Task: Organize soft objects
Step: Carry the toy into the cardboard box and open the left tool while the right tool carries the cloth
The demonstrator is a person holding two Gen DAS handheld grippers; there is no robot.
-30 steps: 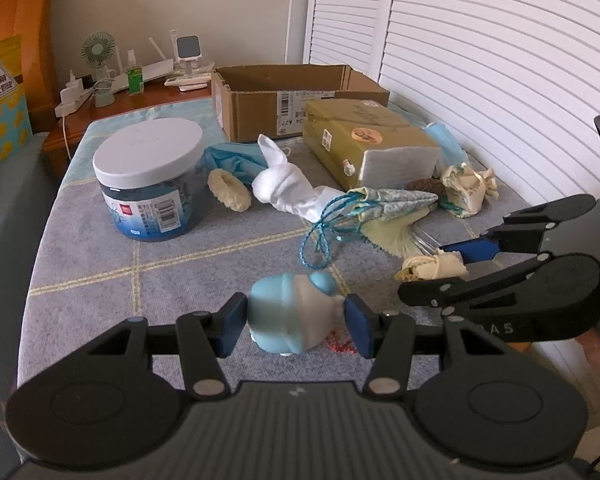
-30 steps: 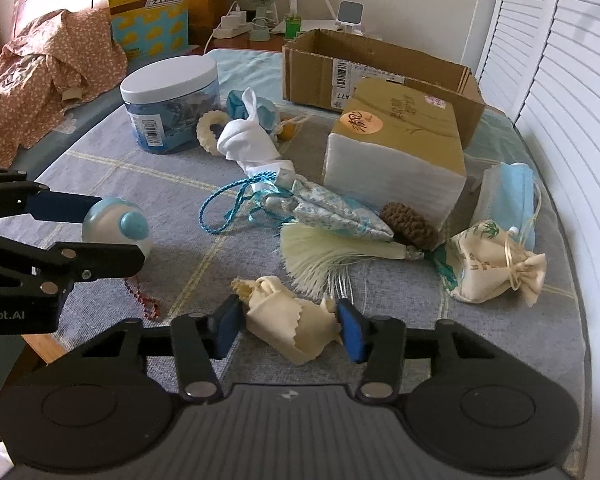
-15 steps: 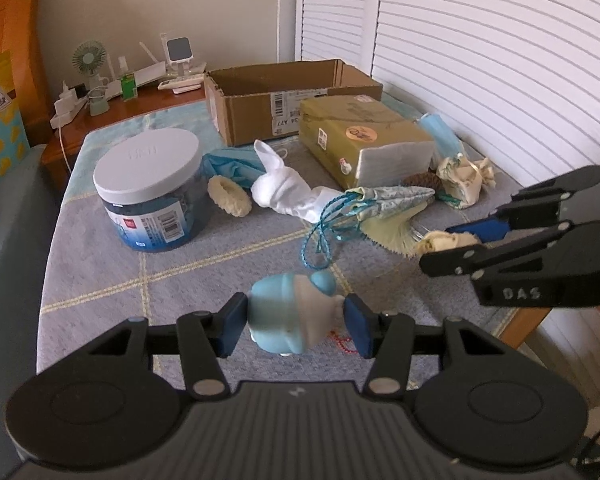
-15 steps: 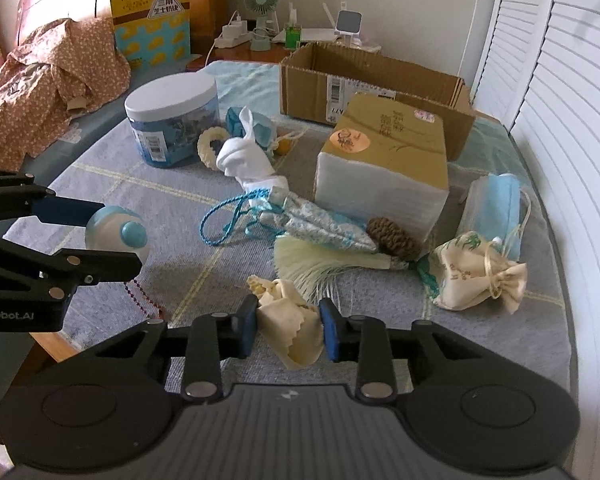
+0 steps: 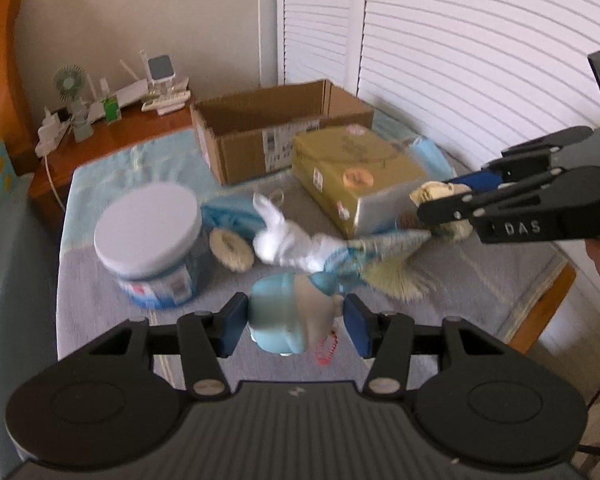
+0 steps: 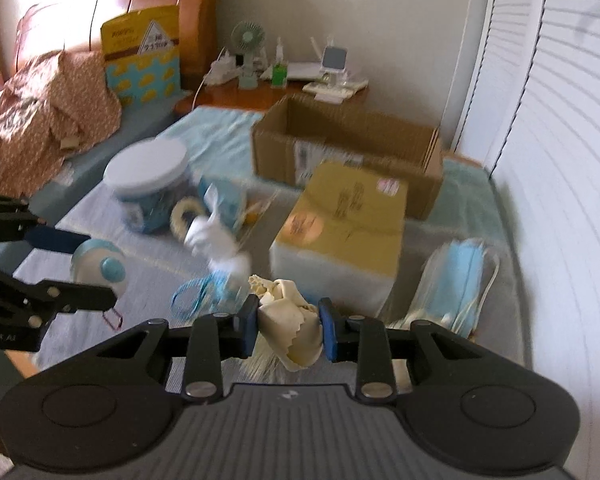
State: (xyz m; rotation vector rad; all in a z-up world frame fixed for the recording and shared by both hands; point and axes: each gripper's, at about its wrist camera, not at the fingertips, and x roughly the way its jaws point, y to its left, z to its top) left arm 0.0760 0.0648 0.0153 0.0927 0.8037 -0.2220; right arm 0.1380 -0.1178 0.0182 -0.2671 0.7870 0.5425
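Nearest, our left gripper (image 5: 296, 322) has its fingers closed on a blue-and-white plush toy (image 5: 290, 314), lifted off the surface (image 5: 96, 292). Our right gripper (image 6: 288, 330) pinches a cream cloth pouch (image 6: 290, 330), also raised. Both seem carried clear so they don't drag the blue cord (image 6: 190, 298), white cloth (image 5: 288, 242) and tassel (image 5: 396, 282) lying beyond. Further back sit the lidded jar (image 5: 152, 240) and tissue pack (image 5: 360, 174); the open cardboard box (image 5: 276, 128) is the likely destination.
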